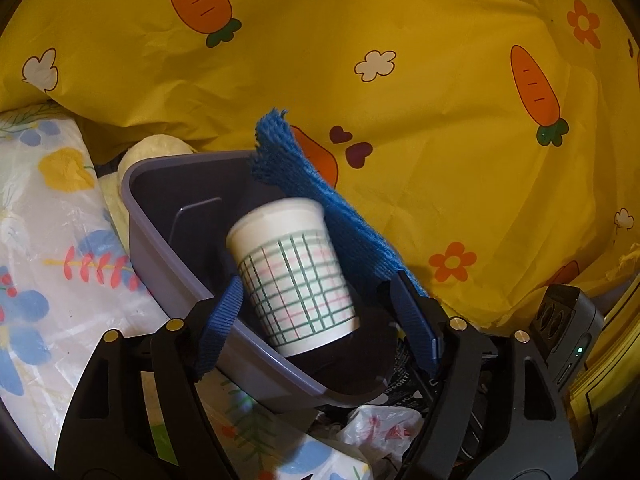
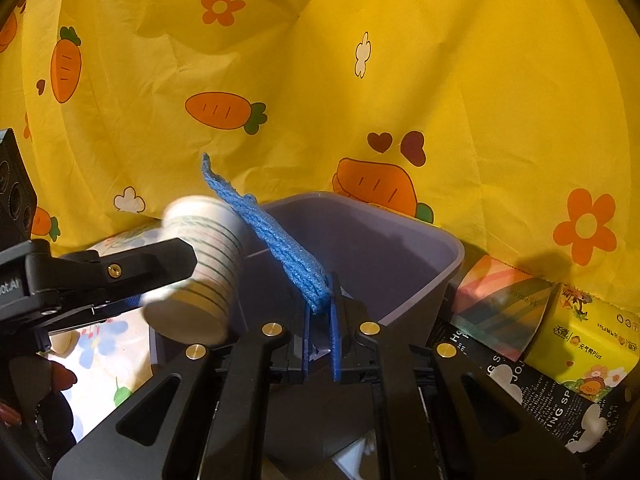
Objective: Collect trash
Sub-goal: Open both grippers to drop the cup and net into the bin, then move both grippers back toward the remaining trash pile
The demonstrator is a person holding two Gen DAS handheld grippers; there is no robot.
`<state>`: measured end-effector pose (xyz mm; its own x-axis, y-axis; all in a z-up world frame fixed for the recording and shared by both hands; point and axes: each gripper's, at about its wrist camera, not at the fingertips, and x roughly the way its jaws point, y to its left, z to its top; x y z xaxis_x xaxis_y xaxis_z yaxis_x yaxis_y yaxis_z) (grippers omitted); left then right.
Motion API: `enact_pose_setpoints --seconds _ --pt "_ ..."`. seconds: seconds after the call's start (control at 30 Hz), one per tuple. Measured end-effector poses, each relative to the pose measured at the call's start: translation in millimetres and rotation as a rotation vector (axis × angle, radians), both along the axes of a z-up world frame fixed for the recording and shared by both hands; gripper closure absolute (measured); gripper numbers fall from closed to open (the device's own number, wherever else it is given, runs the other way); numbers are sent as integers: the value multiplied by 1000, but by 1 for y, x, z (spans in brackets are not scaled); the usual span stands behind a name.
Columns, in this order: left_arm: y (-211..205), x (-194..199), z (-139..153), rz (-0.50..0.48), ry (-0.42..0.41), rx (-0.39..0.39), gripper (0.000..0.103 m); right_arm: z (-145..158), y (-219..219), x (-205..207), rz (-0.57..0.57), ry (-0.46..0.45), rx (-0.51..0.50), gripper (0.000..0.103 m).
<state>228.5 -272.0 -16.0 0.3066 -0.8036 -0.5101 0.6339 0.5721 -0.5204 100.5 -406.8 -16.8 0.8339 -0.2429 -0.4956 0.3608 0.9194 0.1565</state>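
The left tongs (image 1: 320,316) stand apart around a blurred, seemingly loose checked paper cup (image 1: 294,272) over the grey bin (image 1: 168,240); the right tongs (image 2: 320,336) clamp a blue mesh strip (image 2: 276,240).

A creased yellow cloth (image 2: 460,80) printed with carrots and flowers is draped behind everything, lit warmly from above.

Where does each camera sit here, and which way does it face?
Left wrist: behind the left tongs, looking down into the bin past a paper cup between its open fingers.
Right wrist: behind the right tongs, shut on blue netting, facing the bin.
Shared: cup, netting, bin, yellow cloth.
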Motion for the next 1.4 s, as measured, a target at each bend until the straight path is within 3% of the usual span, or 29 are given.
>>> enact_pose_setpoints --seconds 0.07,0.23,0.37,0.47,0.63,0.83,1.4 --pt "4 -2 4 32 -29 13 15 -1 0 0 0 -1 0 72" --pt "23 -8 11 124 -76 39 7 1 0 -5 -8 -14 1 58" --pt "43 -16 16 192 -120 58 6 5 -1 -12 -17 -46 3 32" --pt "60 -23 18 243 -145 77 6 7 0 -17 -22 -64 6 25" --pt "92 -34 20 335 -160 94 6 13 7 -26 -29 -90 0 17" --pt "125 -53 20 420 -183 129 6 19 26 -35 -27 -114 -7 16" --pt "252 -103 13 694 -179 231 6 31 145 -41 241 -143 -12 16"
